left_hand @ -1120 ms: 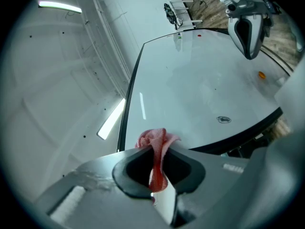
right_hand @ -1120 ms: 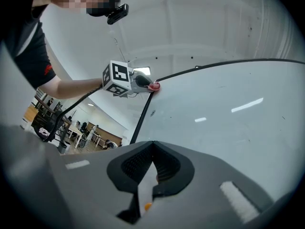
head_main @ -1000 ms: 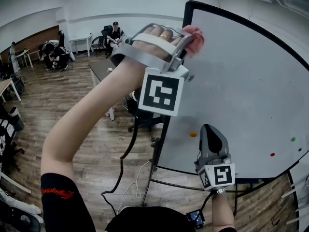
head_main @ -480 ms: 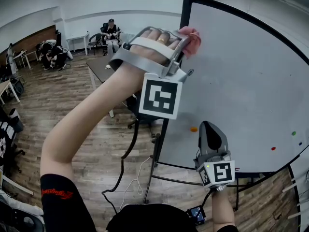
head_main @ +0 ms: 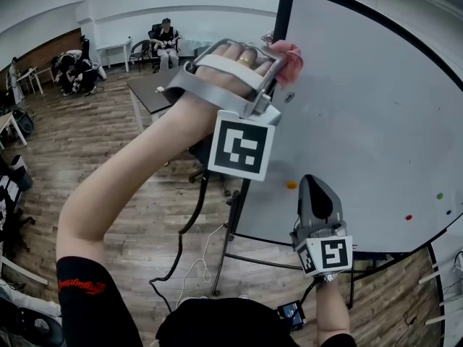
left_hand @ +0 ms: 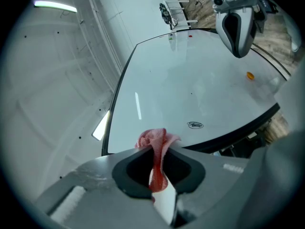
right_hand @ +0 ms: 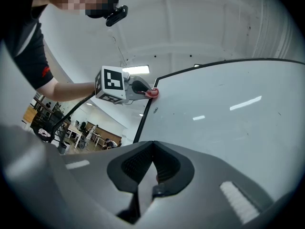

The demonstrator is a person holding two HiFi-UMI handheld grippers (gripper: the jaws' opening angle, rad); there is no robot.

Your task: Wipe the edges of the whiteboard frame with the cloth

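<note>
- The thin black frame of the tall white whiteboard (head_main: 279, 13) is being worked near its top left corner, high on the left upright edge.
- The crumpled pink-red cloth (head_main: 291, 56) is sitting right at that edge. A bunched tuft is poking out past the jaw tips, and it appears to be pressing on the frame.
- The left gripper (left_hand: 158, 152) is clenching the cloth, its jaws pinched tight on the folded middle of it.
- The right gripper (right_hand: 152, 149) is hanging low in front of the board's lower part with its jaws clamped together on nothing. Whether it is touching the board cannot be told.
- To do this step well, the person is probably needing to ride the tuft along the black strip itself, not the white face beside it.
- Angling the left gripper so that only fabric, never grey jaw, is meeting the frame would be sparing the finish.
- Only a little cloth is showing beyond the tips, so firm, even pressure is mattering more than speed; pushing too hard risks dragging the cloth back between the jaws.
- Since the board is standing on a thin-legged stand (head_main: 217, 280), steadying it with the free gripper would likely be helping while the raised arm is running along the edge.
</note>
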